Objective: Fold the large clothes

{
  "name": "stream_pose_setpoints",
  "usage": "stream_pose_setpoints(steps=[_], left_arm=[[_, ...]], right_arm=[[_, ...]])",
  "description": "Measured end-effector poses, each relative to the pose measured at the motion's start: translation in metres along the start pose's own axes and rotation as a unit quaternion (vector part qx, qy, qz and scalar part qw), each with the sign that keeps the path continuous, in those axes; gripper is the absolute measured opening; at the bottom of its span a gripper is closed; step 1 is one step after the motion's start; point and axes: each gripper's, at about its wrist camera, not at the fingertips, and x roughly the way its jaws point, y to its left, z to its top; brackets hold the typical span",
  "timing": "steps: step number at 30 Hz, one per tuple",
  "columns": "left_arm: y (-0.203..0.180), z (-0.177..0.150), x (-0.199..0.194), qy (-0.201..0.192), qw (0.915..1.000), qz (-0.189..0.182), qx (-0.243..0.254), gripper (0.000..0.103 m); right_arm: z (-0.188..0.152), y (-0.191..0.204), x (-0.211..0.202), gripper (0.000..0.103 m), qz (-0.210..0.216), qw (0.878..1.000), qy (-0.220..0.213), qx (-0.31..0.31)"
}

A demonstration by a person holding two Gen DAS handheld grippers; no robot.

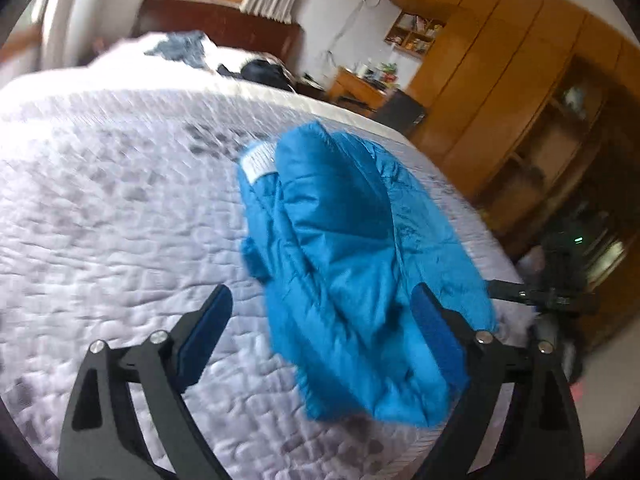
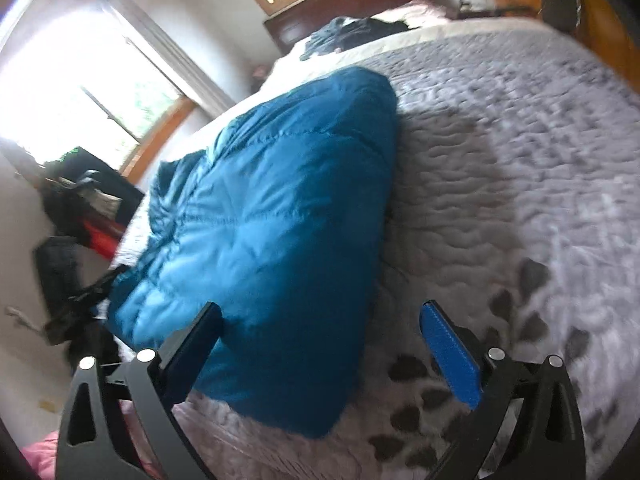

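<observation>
One garment on record: blue padded jacket (image 1: 352, 264), bunched and partly folded, lying on quilted grey-and-white bedspread (image 1: 120, 208) near the bed's right edge. Left wrist view: left tongs (image 1: 322, 316) spread wide, nothing gripped; right blue pad (image 1: 436, 332) overlapping the jacket's near edge, contact not determinable; left pad above bare bedspread. White label (image 1: 258, 160) visible at the jacket's far end. Dark clothing heap (image 1: 224, 60) noted at the head of the bed, well apart from the jacket. Wooden wardrobe (image 1: 520, 92) along the right wall. Right tongs (image 1: 516, 294) partly visible just beyond the jacket's right edge.

Right wrist view: right tongs (image 2: 322, 322) likewise spread wide, holding nothing; left finger in front of the jacket's near lower edge, blue pad (image 2: 450, 354) over bare bedspread (image 2: 520, 160). Jacket (image 2: 272, 216) folded into a thick bundle close to the bed's left edge. Dark clothing (image 2: 352, 32) at the far end. Bright windows (image 2: 80, 88) on the left wall. Some motion blur in both views.
</observation>
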Motion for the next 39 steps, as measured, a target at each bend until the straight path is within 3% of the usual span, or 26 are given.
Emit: stream_pose_setpoints(steps=[7,11,16,39], left_arm=[[-0.026,-0.021,-0.035,-0.018,0.9942,0.106,-0.002,0.098],[-0.042,-0.026,-0.053,-0.034,0.9885,0.147,0.007,0.099],[-0.060,-0.030,-0.066,-0.027,0.9879,0.153,0.001,0.099],[-0.088,-0.054,-0.077,-0.013,0.9779,0.209,0.008,0.099]], right_arm=[[-0.027,0.032,-0.025,0.099,-0.134,0.989,-0.059,-0.031],[-0.035,0.044,-0.040,0.099,-0.180,0.978,-0.100,-0.028],[-0.040,0.049,-0.045,0.099,-0.167,0.981,-0.098,-0.027],[-0.071,0.073,-0.053,0.099,-0.206,0.976,-0.067,-0.029]])
